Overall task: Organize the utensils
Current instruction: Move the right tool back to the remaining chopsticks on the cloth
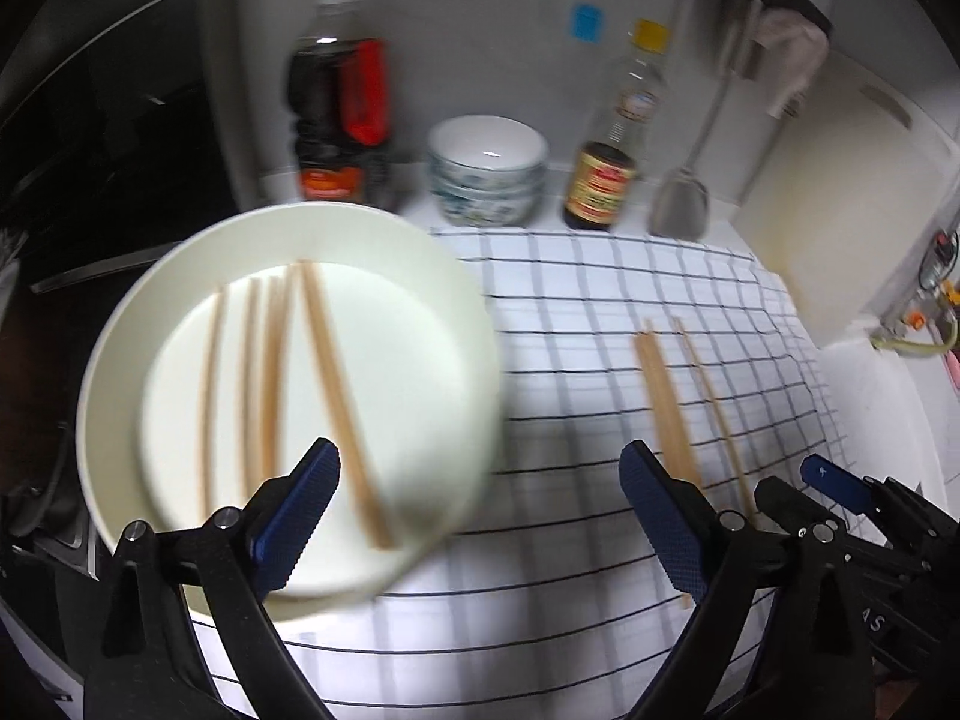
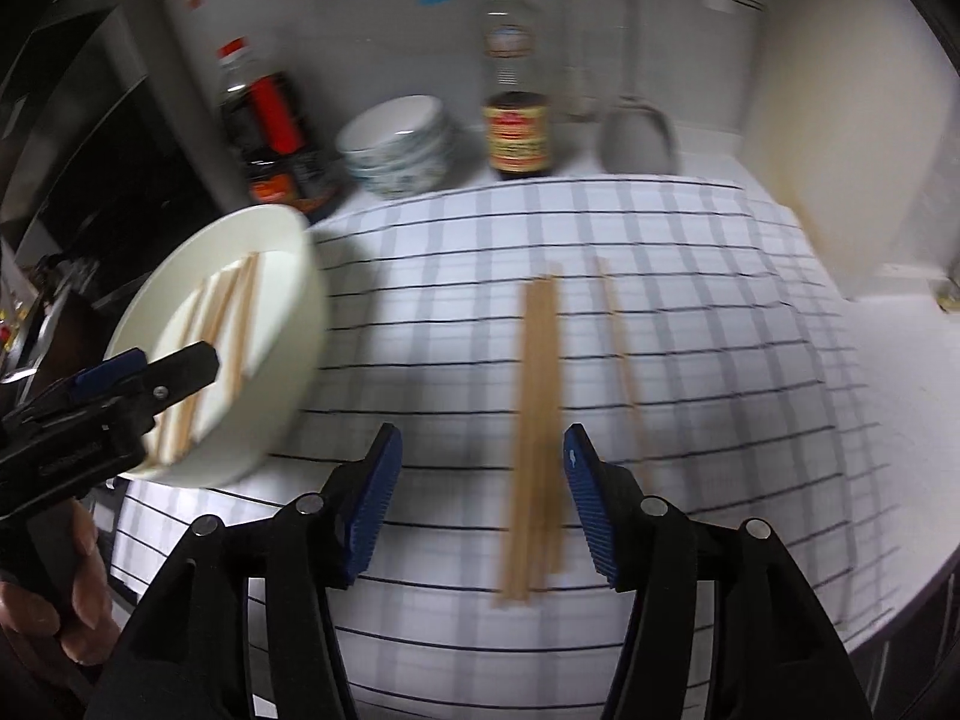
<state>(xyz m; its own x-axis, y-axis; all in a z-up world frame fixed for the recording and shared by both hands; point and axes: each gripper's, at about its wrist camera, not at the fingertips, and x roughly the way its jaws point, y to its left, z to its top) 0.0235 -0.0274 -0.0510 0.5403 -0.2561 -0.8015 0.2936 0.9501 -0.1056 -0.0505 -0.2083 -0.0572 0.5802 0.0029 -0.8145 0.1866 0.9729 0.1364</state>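
On the bench's checked cloth [image 2: 690, 312], loose chopsticks [image 2: 540, 420] are lying in a bundle with one more just beside it, while others are resting inside the white bowl [image 1: 138, 324] at the cloth's left edge. Left claw [image 1: 480, 516] is hanging over the bowl's near rim, spread wide and gripping nothing. Right claw [image 2: 480, 510] is hovering above the bundle's near end, partly spread and empty, pads not touching wood.
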